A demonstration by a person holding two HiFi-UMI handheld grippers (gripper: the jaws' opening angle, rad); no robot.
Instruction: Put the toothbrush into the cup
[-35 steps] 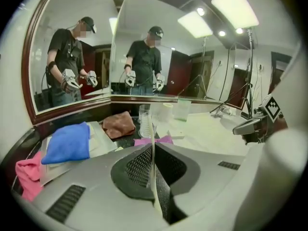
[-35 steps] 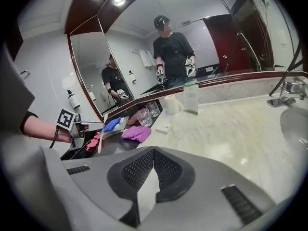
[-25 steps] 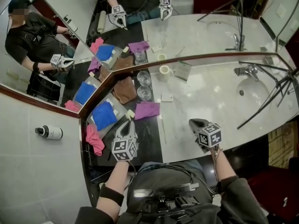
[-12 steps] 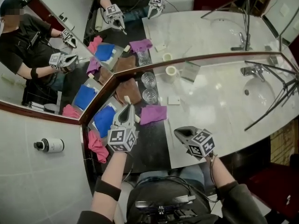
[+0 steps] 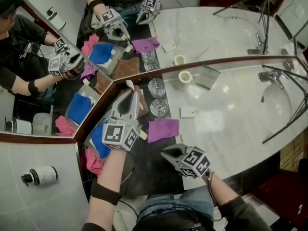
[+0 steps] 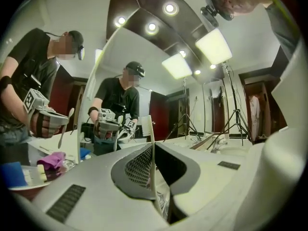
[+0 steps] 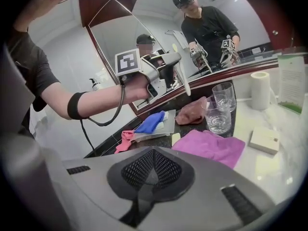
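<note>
Your left claw [image 5: 130,96] was clamped on the toothbrush [image 6: 151,143], w/ the head poking out at 12. The handle's thin, so it could've pivoted or slipped in the pads, or the tip could've clipped a rim and tipped a glass. Right claw [image 5: 167,151] was shut and empty. On the table, near cup [image 5: 159,108] and far cup [image 5: 156,87] stood at 3 o'clock of the brush. The brown cloth [image 7: 192,110] lay just beside them, purple cloth [image 5: 163,129] at 6 and paper roll [image 5: 185,76] at 1.

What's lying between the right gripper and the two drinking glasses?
A purple cloth lies between the right gripper and the nearer glass, seen in the head view and right gripper view.
</note>
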